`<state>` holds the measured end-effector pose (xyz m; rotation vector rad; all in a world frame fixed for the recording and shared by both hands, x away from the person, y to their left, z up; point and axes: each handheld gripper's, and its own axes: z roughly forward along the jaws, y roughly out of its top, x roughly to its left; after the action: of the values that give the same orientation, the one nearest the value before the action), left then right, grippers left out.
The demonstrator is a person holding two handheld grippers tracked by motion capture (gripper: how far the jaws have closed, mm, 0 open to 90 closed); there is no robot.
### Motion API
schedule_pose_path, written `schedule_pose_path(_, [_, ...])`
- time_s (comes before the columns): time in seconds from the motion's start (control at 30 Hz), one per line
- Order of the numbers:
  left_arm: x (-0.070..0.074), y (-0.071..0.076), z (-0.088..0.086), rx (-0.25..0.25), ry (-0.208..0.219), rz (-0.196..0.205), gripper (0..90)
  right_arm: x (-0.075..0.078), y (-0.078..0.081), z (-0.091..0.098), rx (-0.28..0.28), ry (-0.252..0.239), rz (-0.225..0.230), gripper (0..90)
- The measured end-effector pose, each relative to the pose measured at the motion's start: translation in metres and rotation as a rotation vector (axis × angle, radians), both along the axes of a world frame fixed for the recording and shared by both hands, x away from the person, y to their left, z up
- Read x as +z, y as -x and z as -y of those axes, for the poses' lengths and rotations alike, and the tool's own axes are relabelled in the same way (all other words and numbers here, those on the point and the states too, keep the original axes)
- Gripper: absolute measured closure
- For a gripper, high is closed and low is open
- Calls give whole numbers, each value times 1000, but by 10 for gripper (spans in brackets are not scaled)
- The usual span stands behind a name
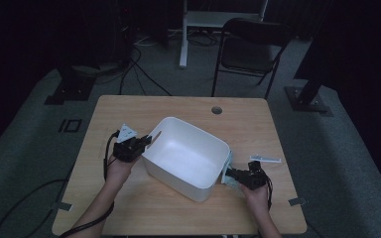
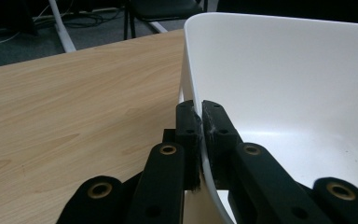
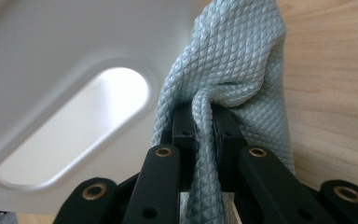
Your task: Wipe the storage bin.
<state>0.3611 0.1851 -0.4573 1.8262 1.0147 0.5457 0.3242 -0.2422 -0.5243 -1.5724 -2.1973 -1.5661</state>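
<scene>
On a pale wooden worktop (image 1: 129,208) in a dark room, a person works a white plastic tub (image 1: 186,157) with a hand-held gripper in each hand. The left gripper (image 1: 146,141) is clamped on the tub's rim at its left end; in the left gripper view the black jaws pinch the thin white wall between them, one pad inside the tub and one outside. The tub sits near the middle of the worktop, set at an angle to its edges, and looks tipped up toward the left. The right gripper (image 1: 232,174) is at the tub's right end, its jaws clenched on a fold of pale blue-green cloth (image 3: 233,70) with a quilted diamond texture. In the right gripper view the cloth bunches up out of the jaws and lies against the tub's outer wall, just beside the oval handle cut-out (image 3: 72,128). A small flat light strip (image 1: 265,159) lies on the worktop near the right hand. Beyond the worktop stands a black folding chair (image 1: 250,49) on the grey floor.
</scene>
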Motion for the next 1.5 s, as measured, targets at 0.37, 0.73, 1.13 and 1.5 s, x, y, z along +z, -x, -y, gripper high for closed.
schedule_pose_path(0.37, [0,1,1,22,4,-2,861,-11,-6,-1,-9,22,-52,826])
schedule_pose_path(0.73, [0,2,2,50,7,-4,863,23,17,2,15,-47,58,825])
schedule_pose_path(1.13, [1,2,2,49,0,-8,863,50,38,-5,52,-89,142,825])
schedule_pose_path(1.5, [1,2,3,43,-11,-11,862,46,35,-10,28,-60,145,826])
